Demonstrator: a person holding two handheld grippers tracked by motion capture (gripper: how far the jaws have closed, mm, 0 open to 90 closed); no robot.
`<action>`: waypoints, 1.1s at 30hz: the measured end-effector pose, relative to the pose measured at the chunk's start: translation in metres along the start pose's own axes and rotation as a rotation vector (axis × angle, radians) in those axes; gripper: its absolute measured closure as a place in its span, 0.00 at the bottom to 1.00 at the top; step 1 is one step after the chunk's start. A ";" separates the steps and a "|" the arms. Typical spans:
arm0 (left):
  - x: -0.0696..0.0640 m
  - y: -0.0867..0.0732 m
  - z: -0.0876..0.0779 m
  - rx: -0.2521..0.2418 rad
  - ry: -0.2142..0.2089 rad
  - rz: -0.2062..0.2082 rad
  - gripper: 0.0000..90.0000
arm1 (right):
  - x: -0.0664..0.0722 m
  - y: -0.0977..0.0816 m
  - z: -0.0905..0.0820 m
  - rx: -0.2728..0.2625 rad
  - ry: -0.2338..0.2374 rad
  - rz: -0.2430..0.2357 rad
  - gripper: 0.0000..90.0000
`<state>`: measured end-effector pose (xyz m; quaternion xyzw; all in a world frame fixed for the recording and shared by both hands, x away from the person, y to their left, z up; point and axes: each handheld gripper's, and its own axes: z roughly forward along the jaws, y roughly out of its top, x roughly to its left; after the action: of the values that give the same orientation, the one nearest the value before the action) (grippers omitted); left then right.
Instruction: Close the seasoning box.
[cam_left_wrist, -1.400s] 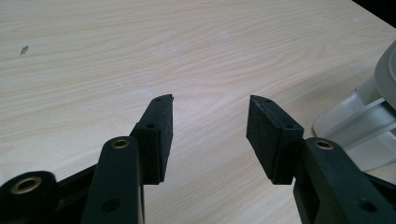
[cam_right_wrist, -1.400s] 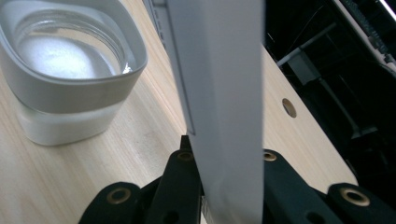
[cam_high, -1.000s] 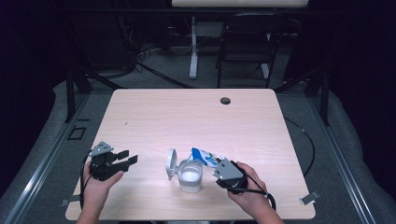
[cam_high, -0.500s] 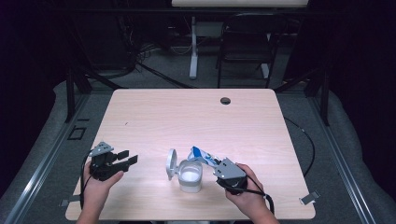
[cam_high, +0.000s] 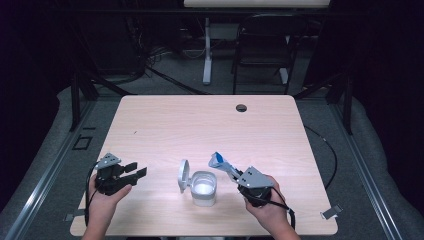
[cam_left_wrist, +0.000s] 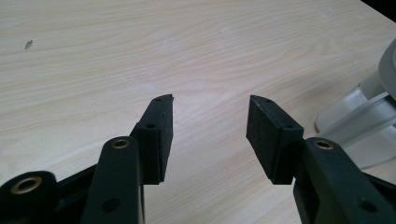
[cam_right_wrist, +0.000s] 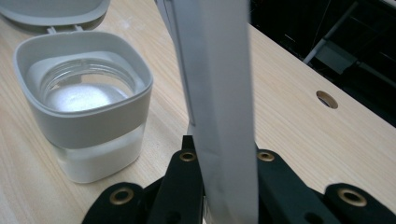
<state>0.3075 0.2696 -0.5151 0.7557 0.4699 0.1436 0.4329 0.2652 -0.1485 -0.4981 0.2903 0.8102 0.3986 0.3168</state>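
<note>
While its lid stands open, jar holds white powder.

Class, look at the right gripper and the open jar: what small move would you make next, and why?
Probably tip the scoop left and down into the jar. The right gripper is shut on its handle, the blue end hangs beside the rim, the lid stands open, and white powder lies inside.

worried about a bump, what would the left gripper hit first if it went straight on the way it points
Probably the open lid of the jar. The left gripper, open and empty, points across the table toward it with bare wood between; its exact line is hard to judge.
</note>
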 end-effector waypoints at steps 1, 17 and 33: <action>0.000 0.000 -0.001 0.002 0.001 0.002 0.57 | 0.000 0.000 0.000 0.000 0.000 0.000 0.97; -0.003 -0.002 -0.004 -0.003 0.015 0.007 0.58 | -0.027 -0.032 -0.007 -0.050 -0.040 0.185 0.97; -0.009 -0.001 0.001 0.018 0.006 0.032 0.57 | -0.052 -0.057 -0.012 -0.036 -0.128 0.299 0.97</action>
<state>0.3028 0.2622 -0.5148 0.7666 0.4605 0.1486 0.4222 0.2765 -0.2212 -0.5253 0.4264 0.7290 0.4366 0.3101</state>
